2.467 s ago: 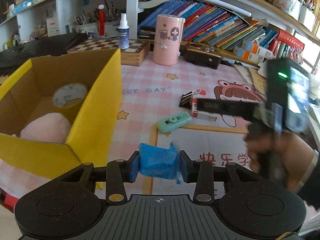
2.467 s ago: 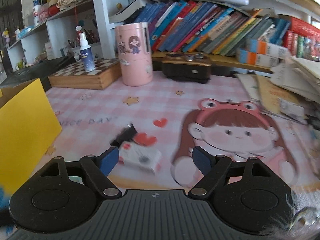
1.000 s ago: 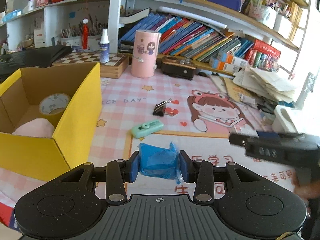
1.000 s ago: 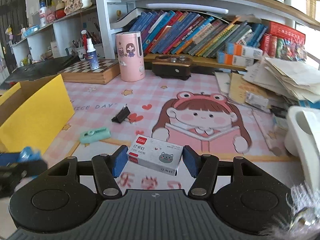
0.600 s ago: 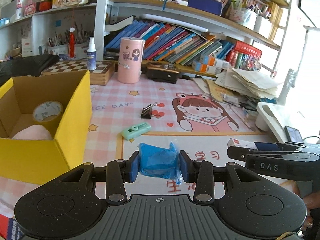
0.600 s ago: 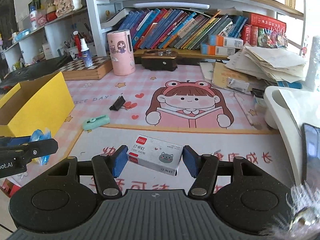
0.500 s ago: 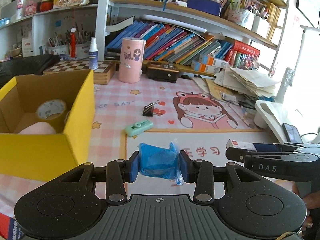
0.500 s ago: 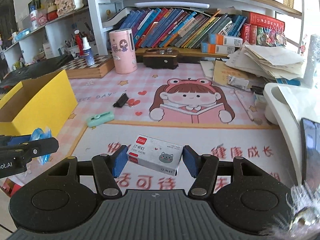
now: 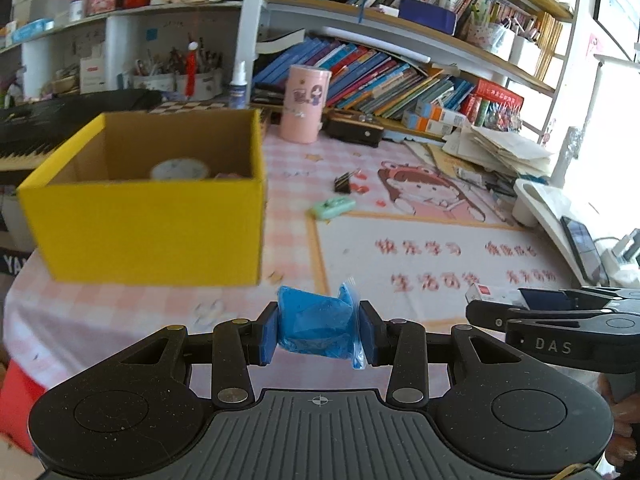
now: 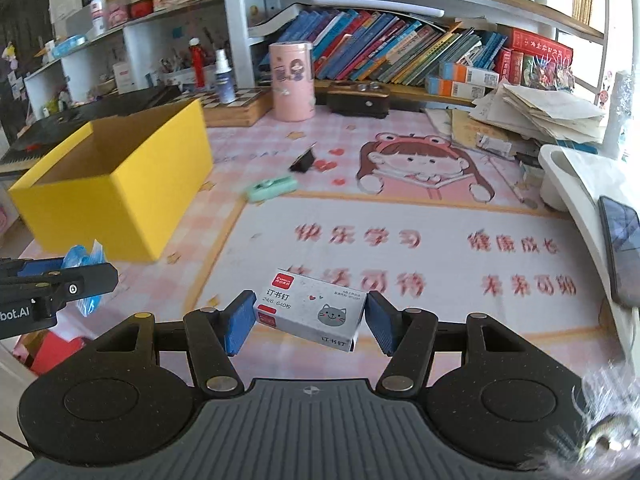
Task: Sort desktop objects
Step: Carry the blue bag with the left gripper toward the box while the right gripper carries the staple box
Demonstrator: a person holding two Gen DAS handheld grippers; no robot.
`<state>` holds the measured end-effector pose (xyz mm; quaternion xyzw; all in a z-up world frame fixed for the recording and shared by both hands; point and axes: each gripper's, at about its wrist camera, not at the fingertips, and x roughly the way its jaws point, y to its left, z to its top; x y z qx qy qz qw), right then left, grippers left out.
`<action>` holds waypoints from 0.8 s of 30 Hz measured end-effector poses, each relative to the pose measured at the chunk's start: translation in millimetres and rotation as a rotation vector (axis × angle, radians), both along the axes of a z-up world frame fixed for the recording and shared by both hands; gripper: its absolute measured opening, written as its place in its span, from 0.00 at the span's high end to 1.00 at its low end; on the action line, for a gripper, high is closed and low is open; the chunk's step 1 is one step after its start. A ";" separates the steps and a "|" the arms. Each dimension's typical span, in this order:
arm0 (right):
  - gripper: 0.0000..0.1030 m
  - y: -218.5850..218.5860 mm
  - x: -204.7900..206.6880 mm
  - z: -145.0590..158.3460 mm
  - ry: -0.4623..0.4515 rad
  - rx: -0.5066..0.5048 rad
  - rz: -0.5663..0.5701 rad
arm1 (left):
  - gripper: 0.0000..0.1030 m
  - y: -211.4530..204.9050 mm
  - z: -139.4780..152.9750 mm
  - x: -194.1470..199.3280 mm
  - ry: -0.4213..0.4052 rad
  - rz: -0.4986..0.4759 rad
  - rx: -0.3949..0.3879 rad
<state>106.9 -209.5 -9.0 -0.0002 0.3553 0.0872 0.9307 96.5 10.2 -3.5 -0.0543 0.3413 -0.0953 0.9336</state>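
Left tool (image 9: 319, 334) clenched on crumpled blue bag (image 9: 316, 330), held above near edge of worktop (image 9: 420, 248), near side of yellow box (image 9: 144, 220). Right tool (image 10: 306, 322) clenched on small white staple box (image 10: 310, 312), tilted, held above pink mat (image 10: 400, 248). Yellow box open, at left; tape roll (image 9: 180, 169) inside. Green corrector (image 10: 271, 188) and black clip (image 10: 303, 162) lie on mat, far from both tools, right of yellow box.
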 end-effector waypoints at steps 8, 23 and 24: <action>0.44 36.7 -59.5 -10.0 0.032 -0.004 0.018 | 0.62 28.4 -9.9 -47.4 0.034 -0.016 -0.001; 0.44 104.9 -99.5 -9.2 0.046 -0.038 0.186 | 0.62 82.1 -7.1 -91.1 0.012 0.109 -0.023; 0.44 108.2 -99.5 -8.6 0.044 -0.041 0.196 | 0.62 84.8 -6.8 -92.2 0.010 0.117 -0.024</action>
